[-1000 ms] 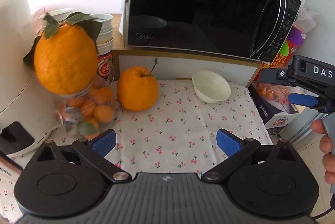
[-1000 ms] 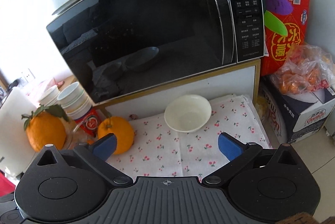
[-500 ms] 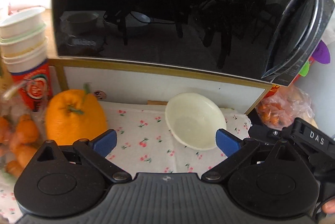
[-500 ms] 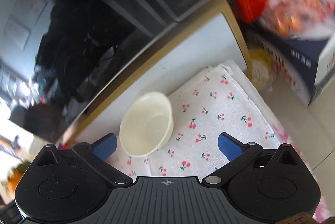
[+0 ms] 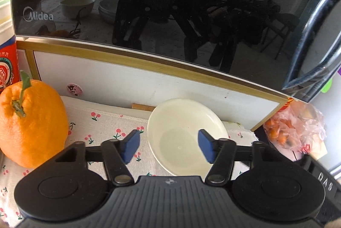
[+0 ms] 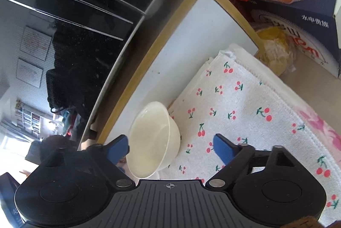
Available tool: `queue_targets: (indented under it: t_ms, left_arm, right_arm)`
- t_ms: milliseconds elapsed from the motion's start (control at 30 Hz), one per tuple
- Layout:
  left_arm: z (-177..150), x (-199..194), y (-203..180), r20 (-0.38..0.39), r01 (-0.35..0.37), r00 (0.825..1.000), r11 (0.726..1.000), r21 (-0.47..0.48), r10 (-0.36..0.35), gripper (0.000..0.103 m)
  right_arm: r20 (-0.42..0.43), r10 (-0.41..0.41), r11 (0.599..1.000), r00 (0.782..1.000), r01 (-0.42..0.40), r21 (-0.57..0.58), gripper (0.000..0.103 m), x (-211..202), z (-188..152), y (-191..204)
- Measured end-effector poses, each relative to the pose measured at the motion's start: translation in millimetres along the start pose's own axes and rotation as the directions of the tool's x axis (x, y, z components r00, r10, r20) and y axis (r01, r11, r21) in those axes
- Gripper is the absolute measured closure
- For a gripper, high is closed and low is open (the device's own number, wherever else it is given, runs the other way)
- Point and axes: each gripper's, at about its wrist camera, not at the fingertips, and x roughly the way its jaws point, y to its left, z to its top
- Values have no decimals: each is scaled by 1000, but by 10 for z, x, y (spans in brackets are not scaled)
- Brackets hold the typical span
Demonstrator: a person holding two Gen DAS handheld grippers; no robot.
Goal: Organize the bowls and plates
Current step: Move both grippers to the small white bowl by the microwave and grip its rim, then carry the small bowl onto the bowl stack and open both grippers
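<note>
A cream bowl [image 5: 183,134] sits on the cherry-print cloth [image 5: 102,130] just below the microwave shelf. My left gripper [image 5: 168,148] is open, its blue pads either side of the bowl's near left rim, close above it. In the right wrist view the same bowl [image 6: 153,140] appears tilted by the rolled camera. My right gripper [image 6: 170,148] is open, with its left pad against the bowl's rim and the right pad over the cloth [image 6: 245,104].
A black Midea microwave [image 5: 170,4] stands on a white shelf directly behind the bowl. A large orange [image 5: 29,123] sits on the cloth at left. A bag of small oranges [image 5: 294,132] and a dark box [image 6: 298,19] lie at right.
Both grippers moved forward and closer to the bowl. The right gripper rolled strongly. Both jaws have narrowed somewhat around the bowl.
</note>
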Motion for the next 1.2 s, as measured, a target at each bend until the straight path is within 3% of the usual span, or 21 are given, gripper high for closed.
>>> queue_targets:
  t_ms: [100, 200, 367, 667, 867, 1200]
  left_arm:
    - [5, 65, 0, 1, -7, 1000, 1000, -2, 7, 63]
    - [17, 90, 8, 7, -18, 1000, 1000, -5, 18, 67]
    - [6, 137, 22, -4, -38, 999, 999, -14, 38, 75]
    - [-12, 119, -2, 2, -65, 998, 998, 3, 65, 94]
    - [-42, -10, -33, 10, -76, 997, 997, 8, 76, 96]
    - [-103, -712, 61, 51, -49, 997, 998, -25, 51, 96]
  right_arm:
    - [-10, 18, 999, 1000, -17, 33, 45, 56, -41, -61]
    - [-8, 29, 998, 1000, -28, 64, 59, 85, -58, -123]
    - [2, 63, 992, 998, -63, 109, 68, 107, -83, -201]
    - [-15, 73, 993, 997, -71, 94, 89, 188, -146, -138]
    - [-10, 69, 996, 998, -68, 59, 91, 149, -169, -46]
    - [-18, 94, 995, 995, -95, -17, 91, -294, -356, 293]
